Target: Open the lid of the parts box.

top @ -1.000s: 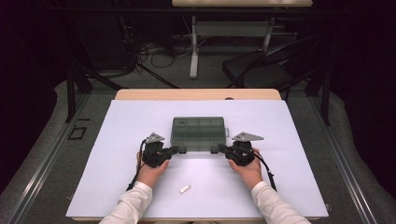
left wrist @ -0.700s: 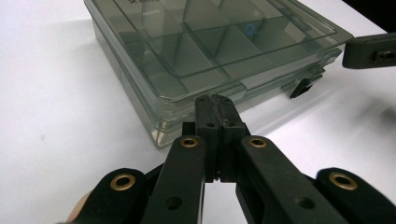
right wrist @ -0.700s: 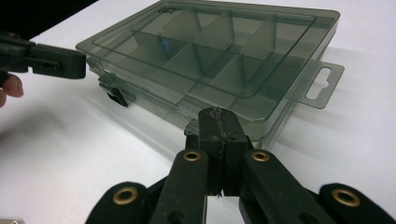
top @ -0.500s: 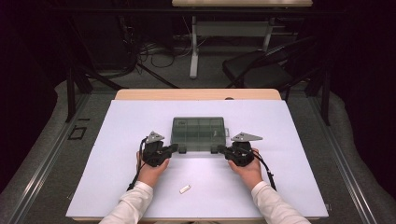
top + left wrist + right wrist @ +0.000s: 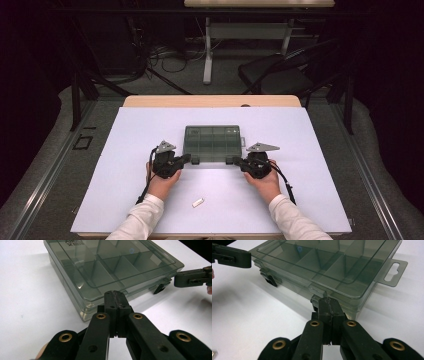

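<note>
Hiding box (image 5: pixel 110 267) latches, pressed-together jaws (both grippers), contact unclear

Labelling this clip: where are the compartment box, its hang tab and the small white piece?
compartment box (image 5: pixel 212 140), high view, lid centre.
hang tab (image 5: pixel 394 270), right gripper view, beside slot.
small white piece (image 5: pixel 198 202), high view, its middle.

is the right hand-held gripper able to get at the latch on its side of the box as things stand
Probably yes: the right hand-held gripper, jaws shut, already sits at the front latch of the compartment box, with only bare table around it.
</note>
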A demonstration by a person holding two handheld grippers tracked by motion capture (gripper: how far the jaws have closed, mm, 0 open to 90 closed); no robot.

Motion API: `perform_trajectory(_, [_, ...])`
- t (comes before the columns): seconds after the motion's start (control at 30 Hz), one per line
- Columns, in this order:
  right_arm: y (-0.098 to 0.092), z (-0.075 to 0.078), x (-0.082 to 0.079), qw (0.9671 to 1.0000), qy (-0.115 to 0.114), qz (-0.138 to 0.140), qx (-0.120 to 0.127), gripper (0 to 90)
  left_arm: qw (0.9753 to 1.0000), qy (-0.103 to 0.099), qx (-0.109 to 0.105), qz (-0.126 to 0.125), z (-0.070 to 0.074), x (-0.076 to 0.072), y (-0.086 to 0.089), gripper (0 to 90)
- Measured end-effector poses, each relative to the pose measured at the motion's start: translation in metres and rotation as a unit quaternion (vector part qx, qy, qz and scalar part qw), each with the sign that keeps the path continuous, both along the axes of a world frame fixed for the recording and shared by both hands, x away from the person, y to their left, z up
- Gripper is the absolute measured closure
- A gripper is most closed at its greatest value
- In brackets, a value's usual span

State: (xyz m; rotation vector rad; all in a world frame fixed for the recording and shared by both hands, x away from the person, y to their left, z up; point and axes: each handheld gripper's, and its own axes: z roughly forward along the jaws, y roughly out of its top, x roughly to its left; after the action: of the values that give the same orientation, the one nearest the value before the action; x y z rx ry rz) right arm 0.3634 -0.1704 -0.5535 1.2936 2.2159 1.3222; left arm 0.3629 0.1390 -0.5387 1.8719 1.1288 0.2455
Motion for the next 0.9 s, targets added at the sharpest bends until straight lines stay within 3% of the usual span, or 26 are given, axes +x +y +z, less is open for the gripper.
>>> perform_trajectory(0.57, [0.005,-0.003,-0.001,0.9999,-0.001,0.011,-0.004,90.0,1.0000,0.001,-0.001,-0.002,0.002,-0.001,0.001,90.0])
perform_trajectory(0.9, [0.001,0.007,0.002,0.9995,-0.018,-0.003,0.026,90.0,0.9999,-0.006,-0.005,-0.007,0.004,-0.003,-0.001,90.0])
